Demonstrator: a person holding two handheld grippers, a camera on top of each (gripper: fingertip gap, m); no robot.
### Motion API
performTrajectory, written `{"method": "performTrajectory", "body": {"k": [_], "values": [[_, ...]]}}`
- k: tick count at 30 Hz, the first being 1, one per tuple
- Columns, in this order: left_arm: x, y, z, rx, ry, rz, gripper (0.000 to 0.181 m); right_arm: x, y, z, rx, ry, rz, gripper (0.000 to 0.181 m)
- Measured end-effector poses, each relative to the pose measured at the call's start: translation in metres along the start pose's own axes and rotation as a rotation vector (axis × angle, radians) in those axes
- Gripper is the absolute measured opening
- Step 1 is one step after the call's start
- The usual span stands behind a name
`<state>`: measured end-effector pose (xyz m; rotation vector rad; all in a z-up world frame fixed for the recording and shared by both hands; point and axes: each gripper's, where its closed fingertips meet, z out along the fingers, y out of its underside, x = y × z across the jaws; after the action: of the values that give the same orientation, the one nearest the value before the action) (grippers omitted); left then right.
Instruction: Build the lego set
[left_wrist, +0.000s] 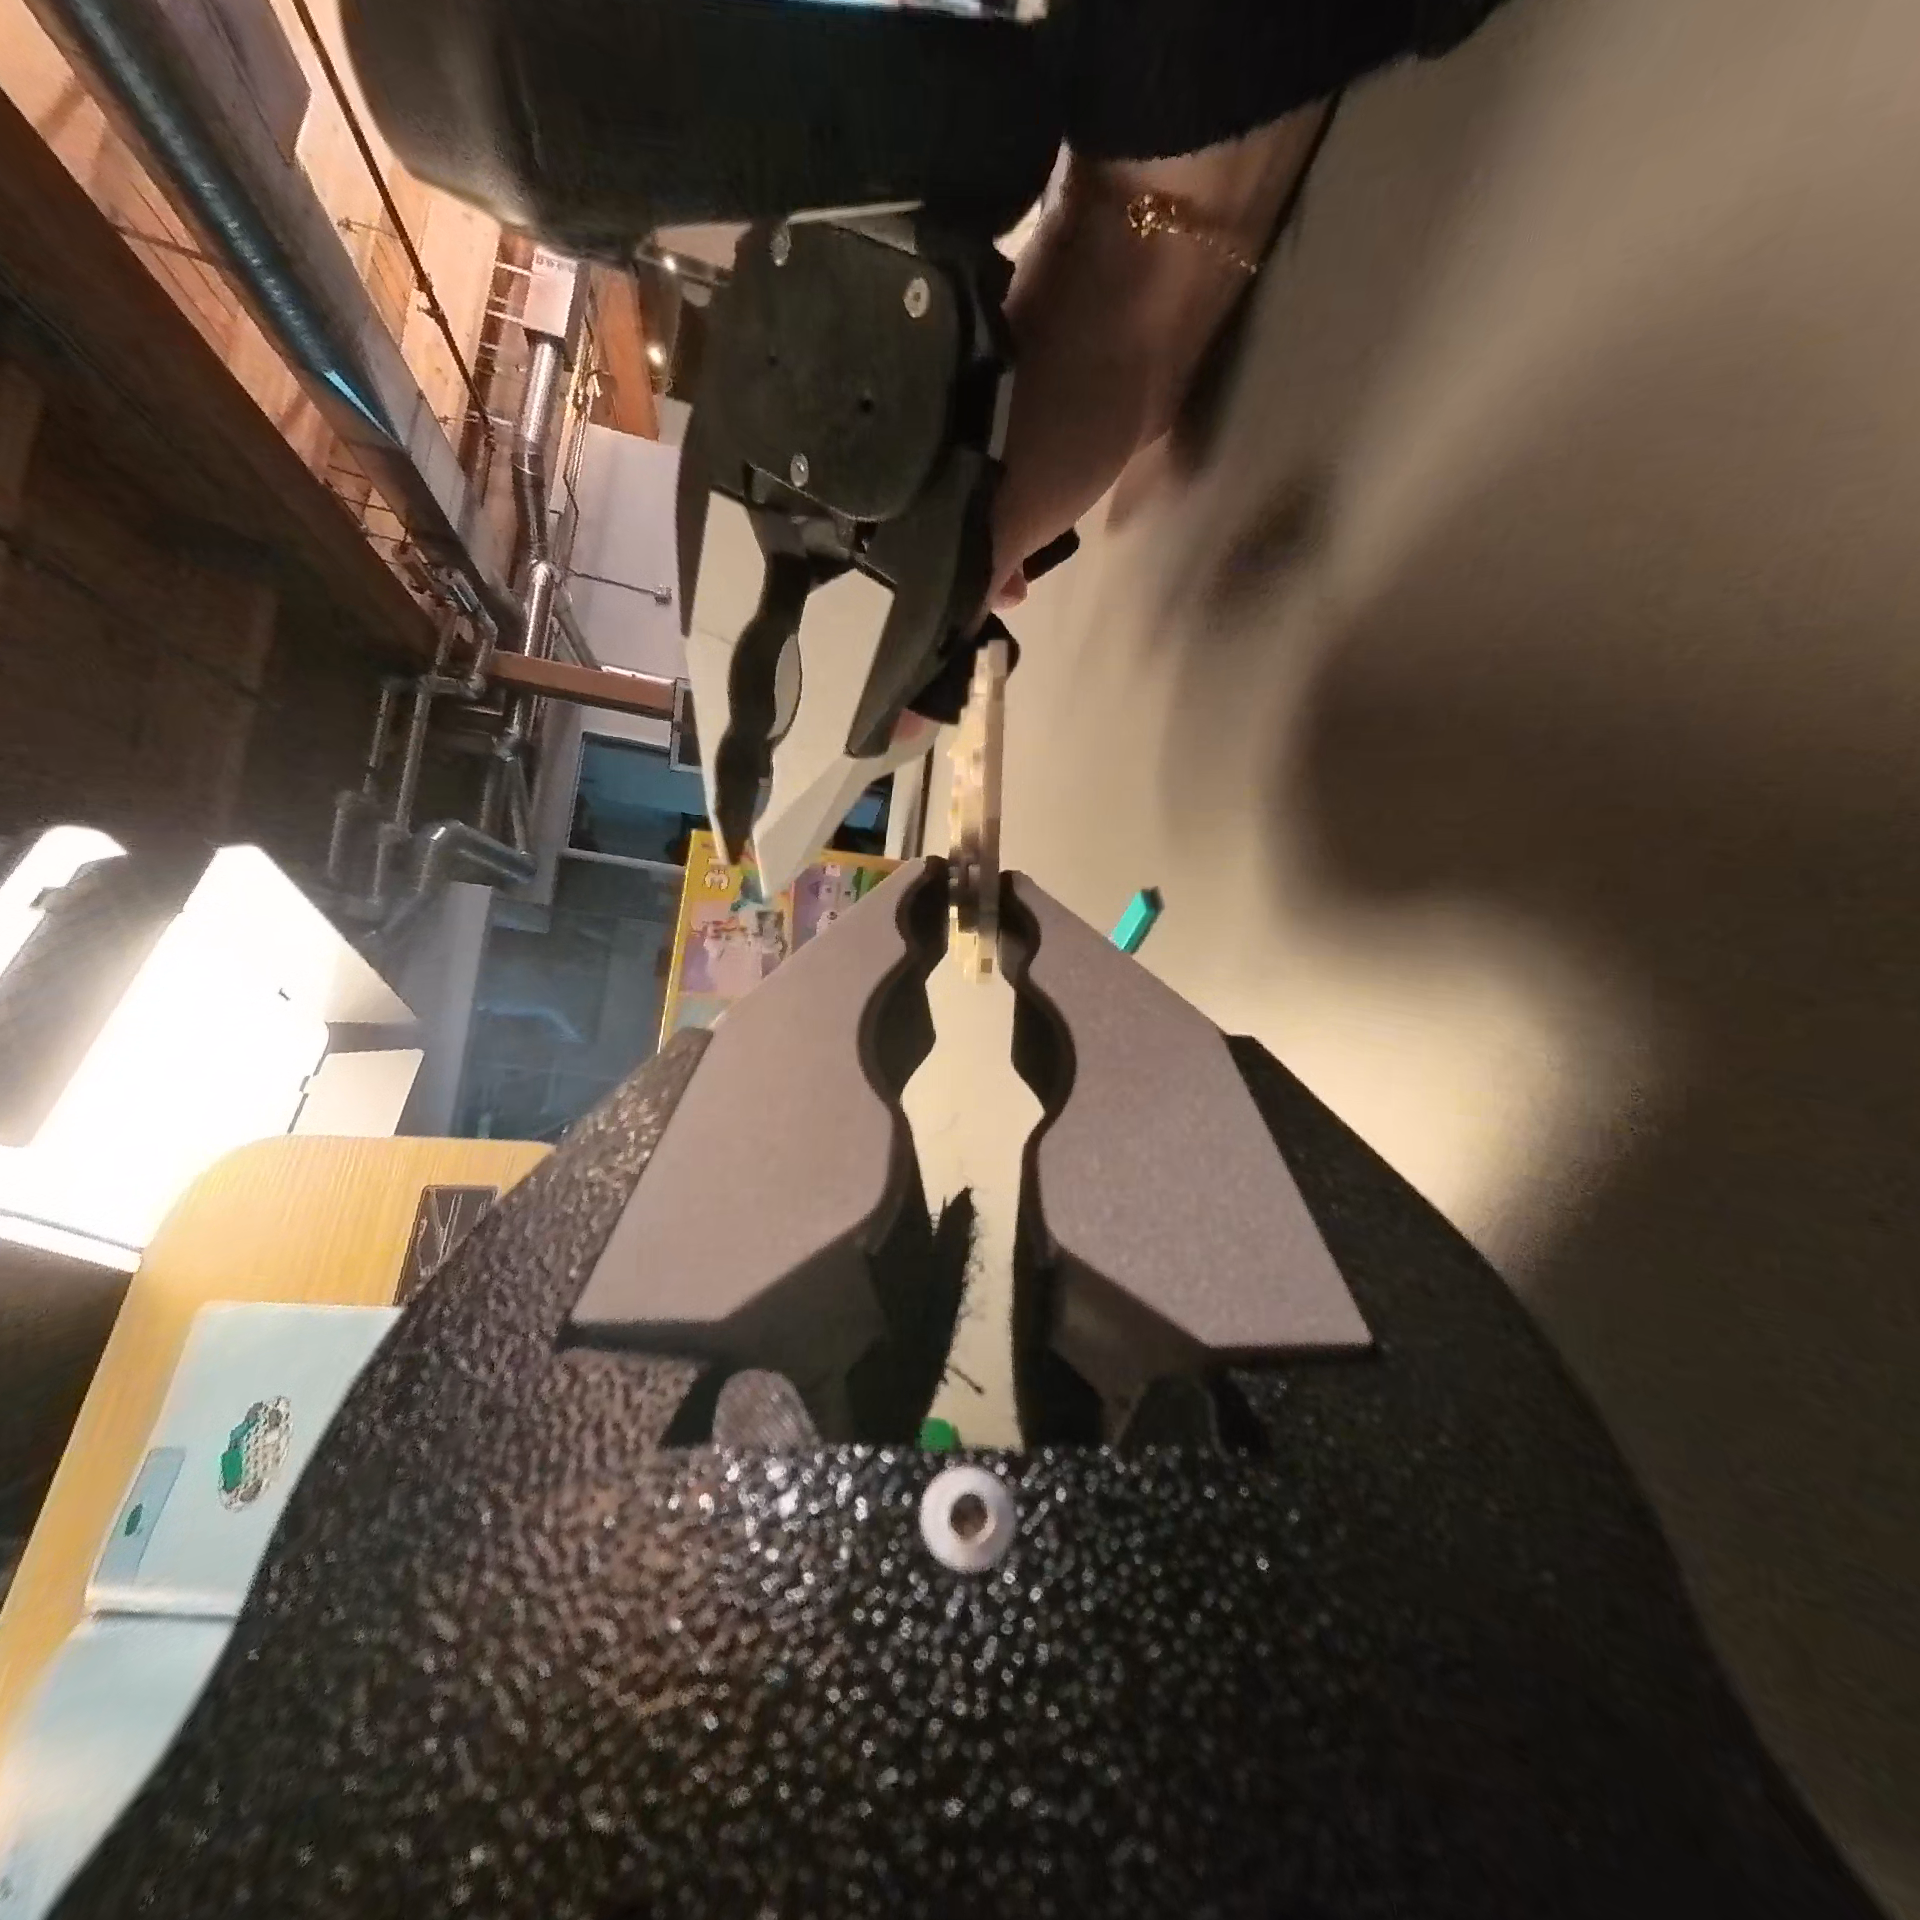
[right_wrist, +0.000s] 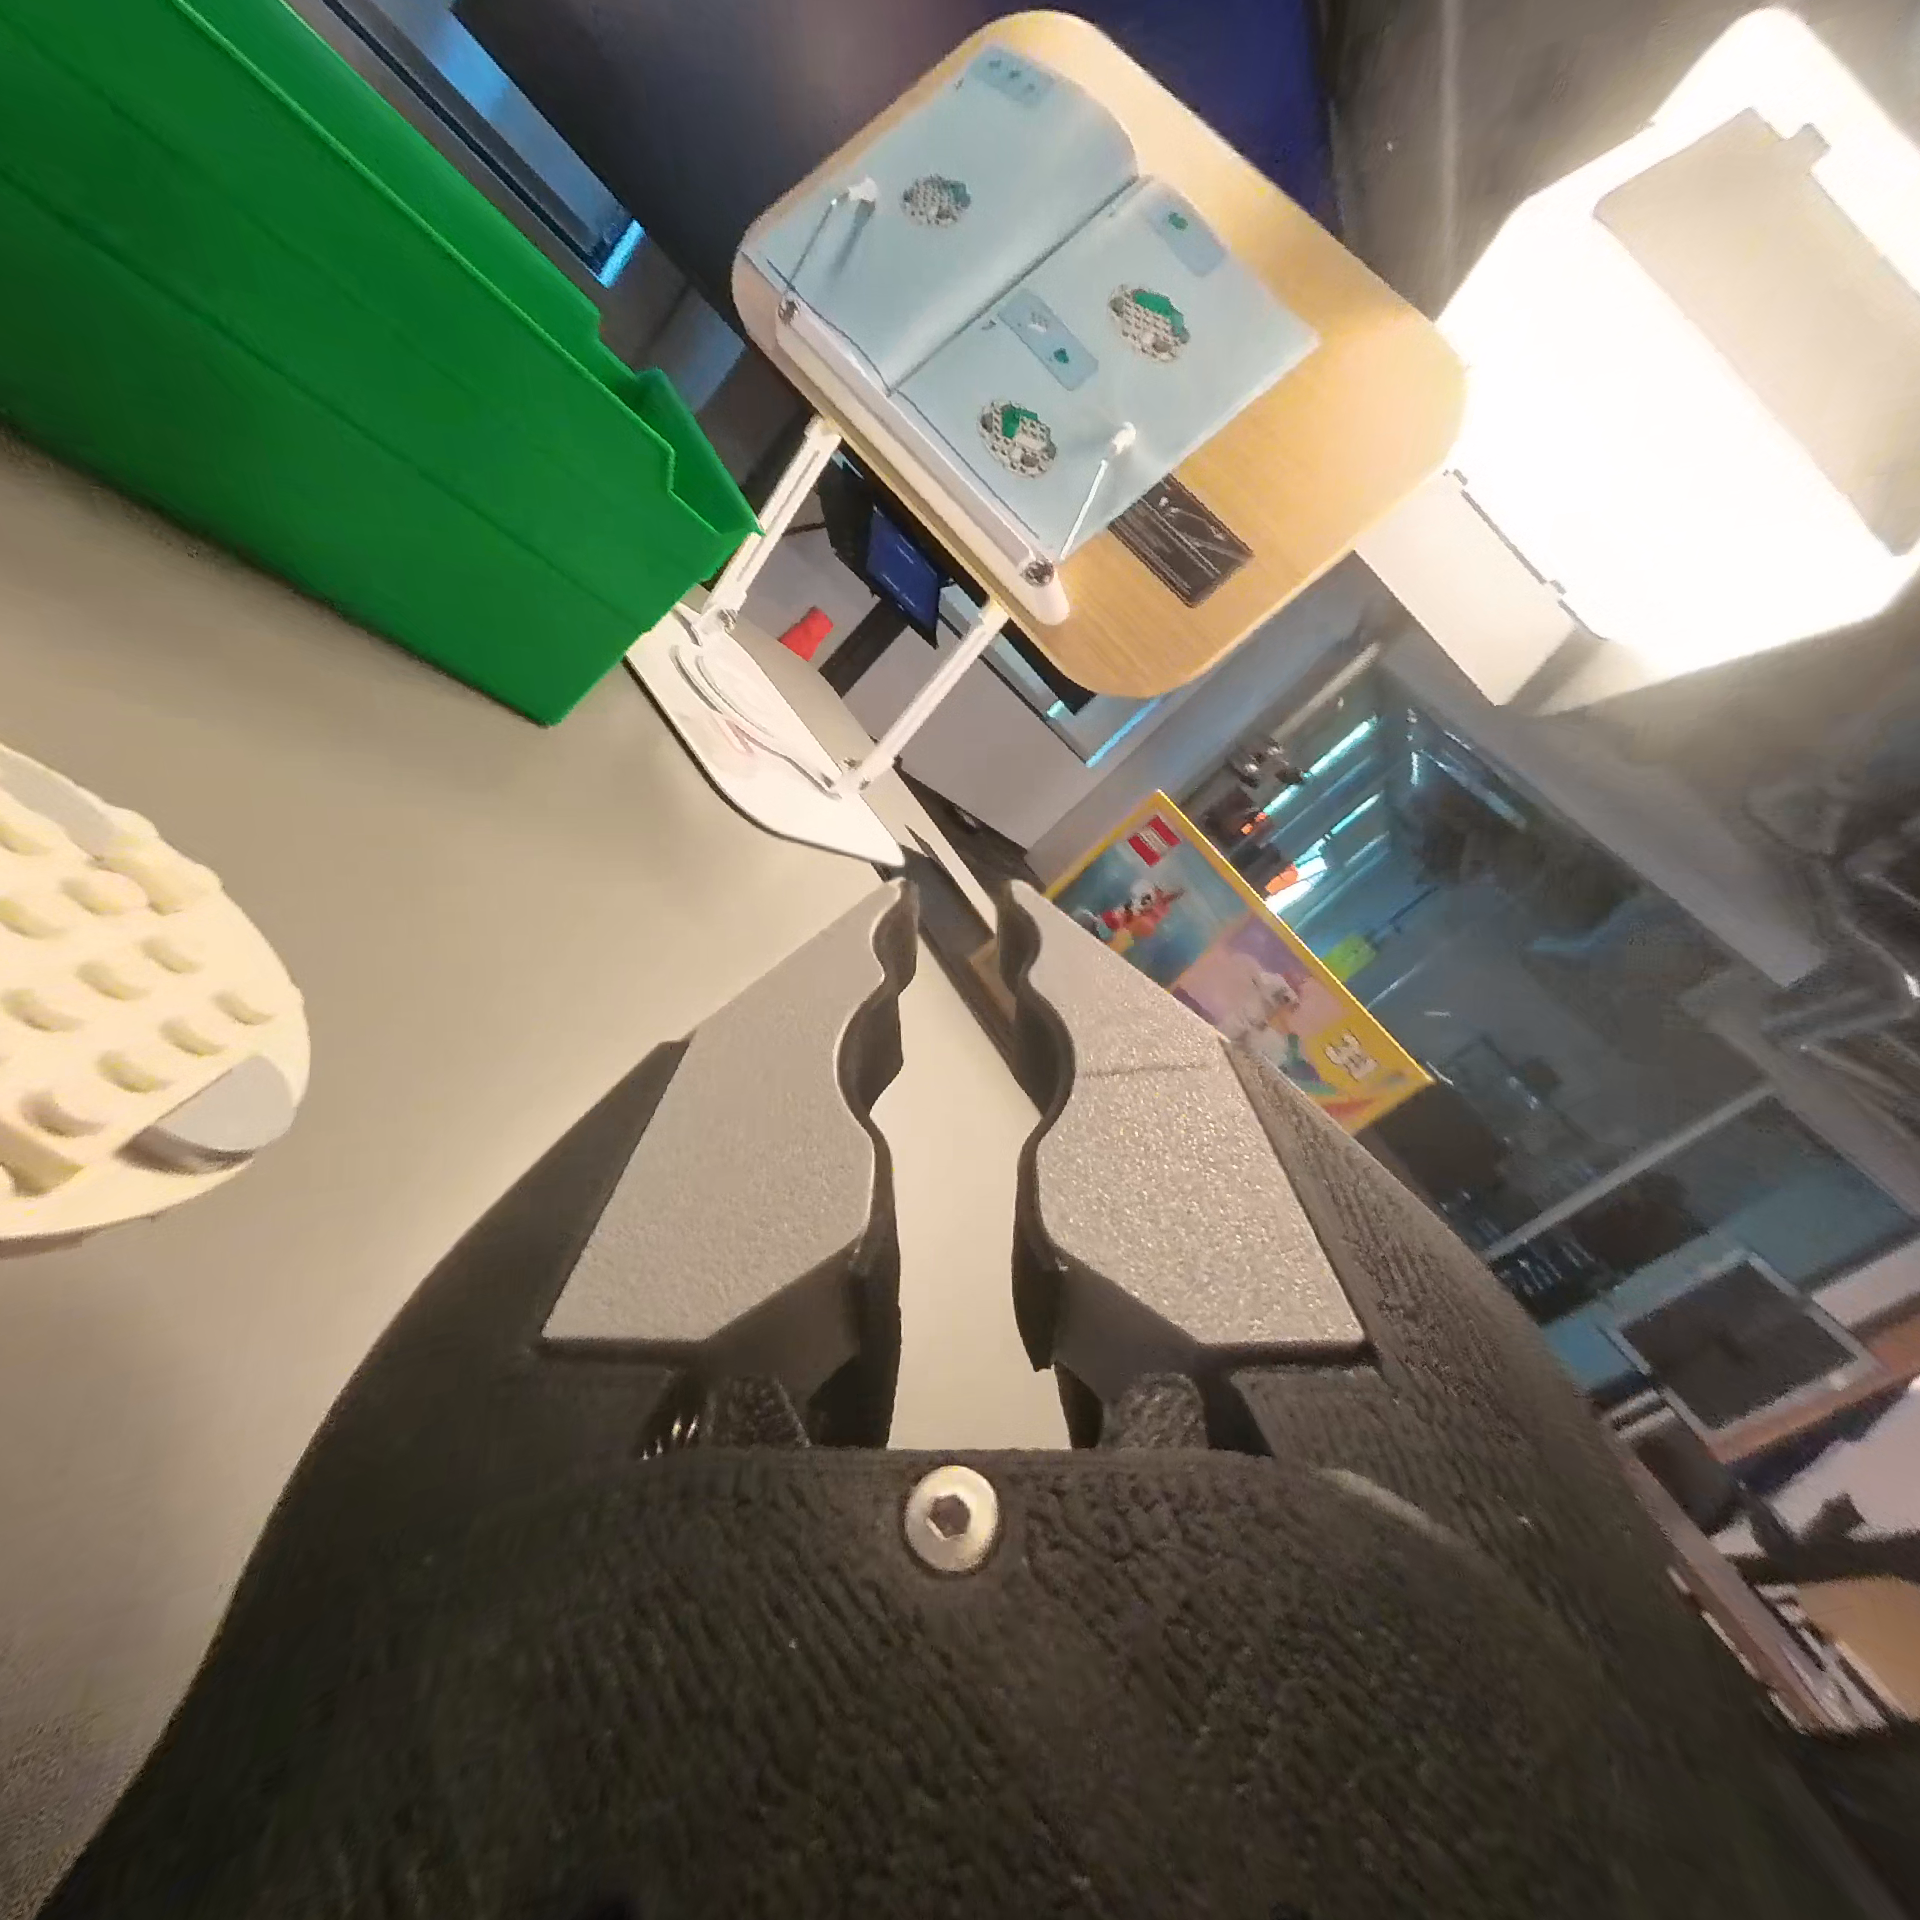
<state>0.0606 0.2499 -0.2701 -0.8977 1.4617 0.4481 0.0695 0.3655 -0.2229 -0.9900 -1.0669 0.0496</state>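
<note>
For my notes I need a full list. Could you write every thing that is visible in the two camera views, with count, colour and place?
Round studded plate: one, cream, edge-on in the left gripper's tips; same plate at the left in the right view.
Small brick: one, teal, on the table right of the tips.
Storage bin: one, green, upper left on the table.
Instruction booklet: one, pale blue, open on a stand.
Set box: one, yellow-edged, standing behind.
Table: one, light grey.
Left gripper: black and grey, shut on the plate.
Right gripper: black and grey, open, empty.
</note>
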Motion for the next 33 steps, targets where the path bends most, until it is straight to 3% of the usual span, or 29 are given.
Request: {"method": "performTrajectory", "body": {"k": [7,19,23,25,28,29,33], "values": [[0.002,-0.006,-0.003,0.048,0.015,-0.022,0.006,-0.010,-0.007,0.005,0.034,-0.033,-0.063,0.012],[0.005,-0.023,-0.012,0.164,0.040,-0.002,0.006,-0.005,-0.003,0.006,0.031,-0.033,0.000,0.012],[0.010,-0.029,-0.016,0.192,0.058,0.038,0.006,0.000,-0.017,0.003,0.148,-0.067,0.088,0.031],[0.013,-0.031,-0.016,0.193,0.068,0.066,0.006,-0.008,-0.021,0.002,0.203,-0.181,0.149,0.031],[0.018,-0.033,-0.016,0.199,0.084,0.092,0.006,-0.030,-0.025,0.000,0.233,-0.470,0.243,0.034],[0.019,-0.033,-0.016,0.201,0.086,0.094,0.006,-0.039,-0.024,-0.001,0.214,-0.584,0.279,0.039],[0.019,-0.031,-0.015,0.192,0.086,0.094,0.006,-0.085,-0.017,-0.025,0.043,-1.135,0.452,0.024]]}}
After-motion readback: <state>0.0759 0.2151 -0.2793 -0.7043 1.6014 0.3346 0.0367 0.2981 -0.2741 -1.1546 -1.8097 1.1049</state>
